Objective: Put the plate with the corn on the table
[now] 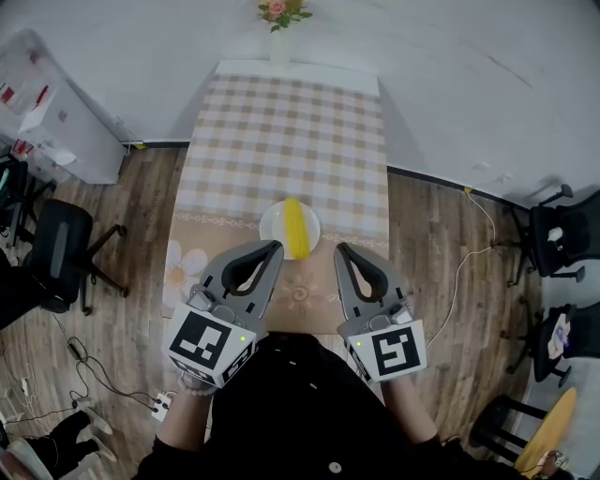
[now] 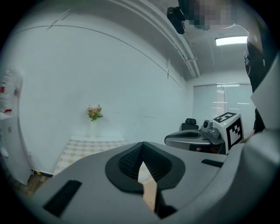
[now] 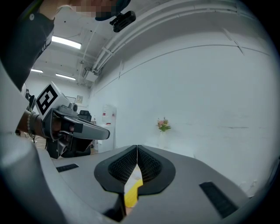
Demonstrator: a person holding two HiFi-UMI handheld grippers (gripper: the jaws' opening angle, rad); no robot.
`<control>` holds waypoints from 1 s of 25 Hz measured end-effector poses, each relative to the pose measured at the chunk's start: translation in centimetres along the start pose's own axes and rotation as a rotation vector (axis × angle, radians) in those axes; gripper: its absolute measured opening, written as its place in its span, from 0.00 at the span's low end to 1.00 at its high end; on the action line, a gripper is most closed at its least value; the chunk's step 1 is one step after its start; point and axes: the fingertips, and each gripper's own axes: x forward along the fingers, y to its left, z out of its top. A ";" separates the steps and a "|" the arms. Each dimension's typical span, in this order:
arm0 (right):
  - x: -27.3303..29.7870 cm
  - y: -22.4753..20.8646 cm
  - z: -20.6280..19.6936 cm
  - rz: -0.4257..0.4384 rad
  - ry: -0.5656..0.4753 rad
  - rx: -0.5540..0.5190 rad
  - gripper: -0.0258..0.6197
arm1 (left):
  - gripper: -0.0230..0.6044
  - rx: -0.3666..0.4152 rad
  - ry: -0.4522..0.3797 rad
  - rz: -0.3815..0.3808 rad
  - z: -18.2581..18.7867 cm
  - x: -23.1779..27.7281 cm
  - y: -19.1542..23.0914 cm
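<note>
— Jaws first: what are they doing?

— Both pairs are sitting pressed together with nothing gripped. The left gripper [image 1: 275, 248] is showing only a strip of checked cloth [image 1: 281, 103] through the slit under its tips. The right gripper [image 1: 340, 249] is showing a sliver of yellow there, but that is lying beyond the jaws, not between them.

— So where is the plate?

— The plate [image 1: 270, 225] is resting on the table [image 1: 187, 234], towards the near end, with the corn [image 1: 295, 228] lying across its middle. The grippers are hovering just beside its near edge, one at each side, touching neither plate nor corn.

— Which step is that, then?

— I'm reading the placing as done: the plate is sitting flat and nothing is holding it.

— And next?

— If anything is left, it's only calling for both grippers to draw clear without nudging the rim. If the plate is meant to go further up, towards the flowers [image 1: 279, 11], one gripper would be needing to open first and take the rim.
</note>
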 end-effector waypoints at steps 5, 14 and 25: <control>0.0 0.1 0.1 -0.009 -0.015 -0.001 0.10 | 0.06 -0.001 0.006 -0.007 -0.2 -0.2 -0.1; 0.1 0.6 -0.2 0.003 0.013 0.000 0.10 | 0.06 0.011 0.009 -0.013 -0.2 -0.2 -0.3; 0.1 1.1 -0.2 0.002 0.018 -0.010 0.10 | 0.06 0.024 0.017 -0.015 -0.5 -0.5 -0.4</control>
